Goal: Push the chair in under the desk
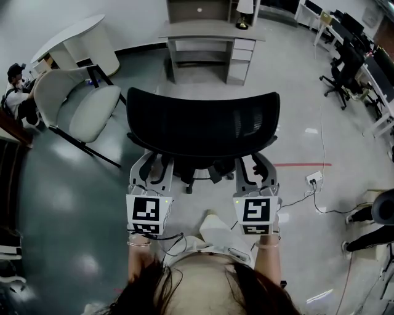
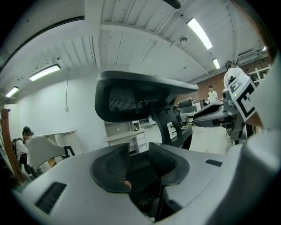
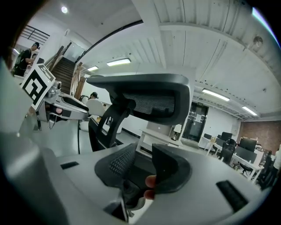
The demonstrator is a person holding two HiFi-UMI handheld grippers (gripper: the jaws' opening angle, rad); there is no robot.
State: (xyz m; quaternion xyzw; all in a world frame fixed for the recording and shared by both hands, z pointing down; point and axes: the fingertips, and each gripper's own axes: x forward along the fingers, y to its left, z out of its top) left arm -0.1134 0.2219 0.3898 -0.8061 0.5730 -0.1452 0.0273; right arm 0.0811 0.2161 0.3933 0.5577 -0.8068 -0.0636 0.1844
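Head view: chair [image 1: 203,126] on open floor, well apart from the worktop [image 1: 209,31]; left tool [image 1: 155,169] and right tool [image 1: 255,169] just behind its backrest.
Left gripper view: jaws apart, nothing between.
Right gripper view: jaws apart, nothing between.
Handling: probably heavy but free-rolling; push the stiff backrest rim, not the mesh.

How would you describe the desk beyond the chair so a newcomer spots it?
Straight ahead past the black mesh chair stands the desk. It is grey and straight-edged, with drawers at its right end and a lamp on top; the counter to its left is curved and white.
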